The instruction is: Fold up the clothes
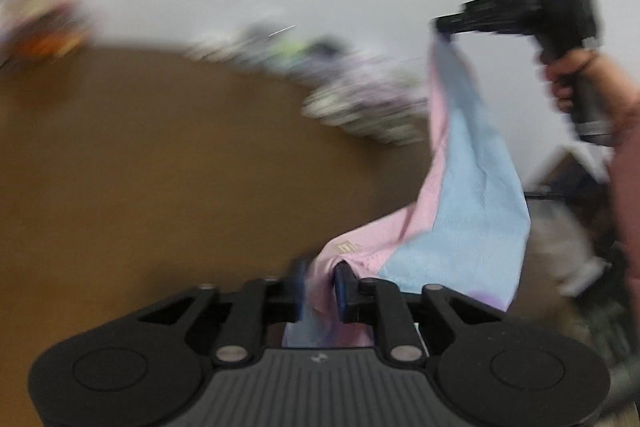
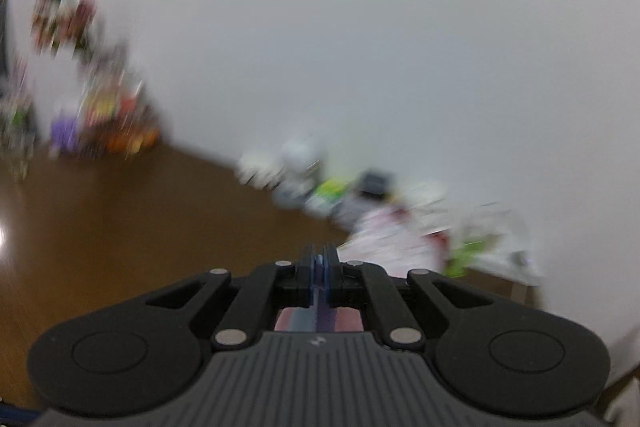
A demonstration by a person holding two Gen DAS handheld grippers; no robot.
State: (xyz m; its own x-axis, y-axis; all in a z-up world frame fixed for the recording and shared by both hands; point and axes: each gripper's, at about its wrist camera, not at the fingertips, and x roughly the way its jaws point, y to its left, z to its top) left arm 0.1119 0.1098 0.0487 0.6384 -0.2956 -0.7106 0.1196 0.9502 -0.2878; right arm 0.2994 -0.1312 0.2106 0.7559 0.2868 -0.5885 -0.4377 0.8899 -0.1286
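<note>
Pink-and-blue garment [image 1: 472, 195] stretched at right of frame above brown table [image 1: 160, 167], left gripper [image 1: 322, 281] pinching its lower edge, right gripper [image 1: 442, 25] clamped on top corner, hand [image 1: 568, 83] upper right.

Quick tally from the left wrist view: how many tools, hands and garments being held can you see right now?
Tools: 2, the left tool and the right tool
Hands: 1, the right hand
Held garments: 1, a pink and blue cloth strung between both tools
Total: 4
The blurred pile by the wall can't be counted.
</note>
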